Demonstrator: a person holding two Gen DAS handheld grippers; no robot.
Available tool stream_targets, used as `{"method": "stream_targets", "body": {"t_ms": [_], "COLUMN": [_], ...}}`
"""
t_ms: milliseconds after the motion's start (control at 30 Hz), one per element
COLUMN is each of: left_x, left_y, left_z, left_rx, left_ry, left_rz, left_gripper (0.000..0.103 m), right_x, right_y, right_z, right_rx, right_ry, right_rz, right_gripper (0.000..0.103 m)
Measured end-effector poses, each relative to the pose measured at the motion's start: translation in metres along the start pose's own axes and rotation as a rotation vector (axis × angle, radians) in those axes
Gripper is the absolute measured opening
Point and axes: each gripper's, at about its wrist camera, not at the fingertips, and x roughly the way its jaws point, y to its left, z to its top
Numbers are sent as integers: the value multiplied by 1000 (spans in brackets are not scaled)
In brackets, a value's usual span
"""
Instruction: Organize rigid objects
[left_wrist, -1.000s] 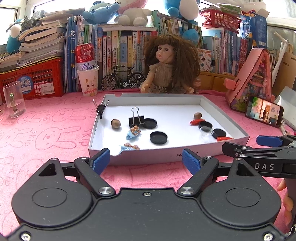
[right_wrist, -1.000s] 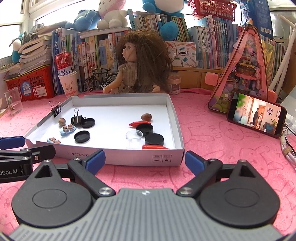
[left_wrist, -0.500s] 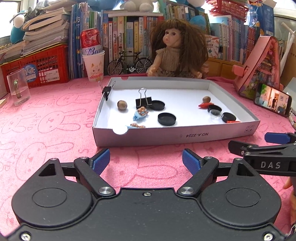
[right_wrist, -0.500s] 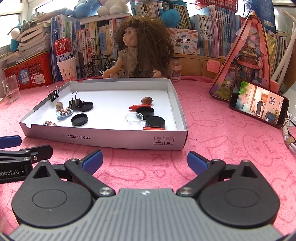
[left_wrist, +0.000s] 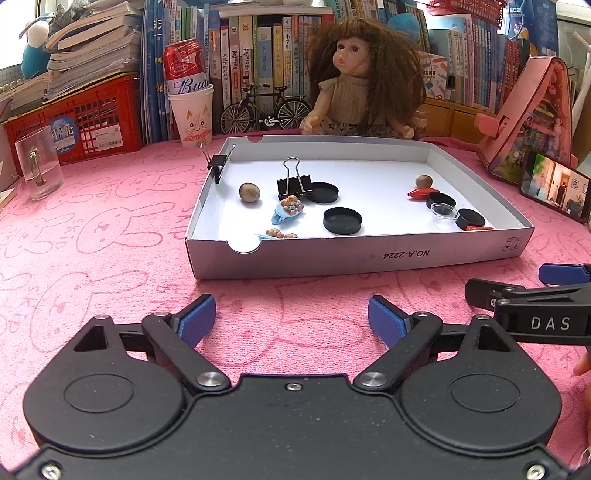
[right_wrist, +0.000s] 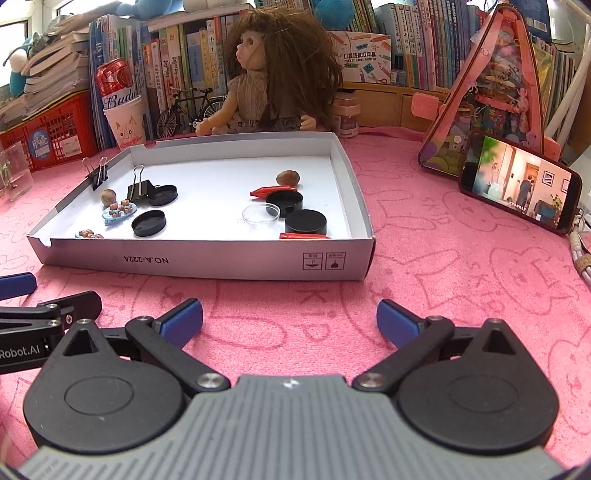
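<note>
A white cardboard tray (left_wrist: 369, 254) (right_wrist: 221, 260) lies on the pink cloth ahead of both grippers. It holds black round lids (left_wrist: 342, 220) (right_wrist: 306, 222), black binder clips (left_wrist: 293, 184) (right_wrist: 140, 190), walnuts (left_wrist: 249, 191) (right_wrist: 287, 177), red pen caps (left_wrist: 419, 192) (right_wrist: 271, 191), a clear lid (left_wrist: 443, 212) (right_wrist: 260, 213) and small blue figurine dishes (left_wrist: 288, 209) (right_wrist: 119, 213). One binder clip (left_wrist: 218, 164) is clipped on the tray's left wall. My left gripper (left_wrist: 291, 320) is open and empty, short of the tray. My right gripper (right_wrist: 290, 320) is open and empty too.
A doll (left_wrist: 364, 79) sits behind the tray. A glass mug (left_wrist: 38, 166), red crate (left_wrist: 85, 118), paper cup with a can (left_wrist: 192, 114) and toy bicycle (left_wrist: 267, 107) stand at the back left. A phone (right_wrist: 521, 182) leans on a pink triangular case (right_wrist: 495, 96) at right.
Both grippers have drawn back and risen from the tray, so it looks farther away and is seen more from above. Both stay open and empty.
</note>
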Motion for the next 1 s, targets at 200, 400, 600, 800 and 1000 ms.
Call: {"method": "stream_targets", "body": {"t_ms": [200,400,600,800,1000], "left_x": [3,8,9,9,9], "left_y": [0,2,2,2,2], "left_z": [1,3,3,3,3], "left_rx": [-2,-13,-15,-16,-15], "left_ry": [7,18,19,19,19], "left_rz": [10,22,24,23,24], "left_gripper": [95,102,103,103,103], "right_x": [1,1,1,1,1], "right_y": [4,3,3,4,4], "right_z": [0,0,0,0,0], "right_rx": [-21,-21,-21,-21,-21], "right_ry": [9,9,9,9,9], "right_rz": [-14,-13,-13,-13,-13], "right_gripper": [103,103,103,103,103]}}
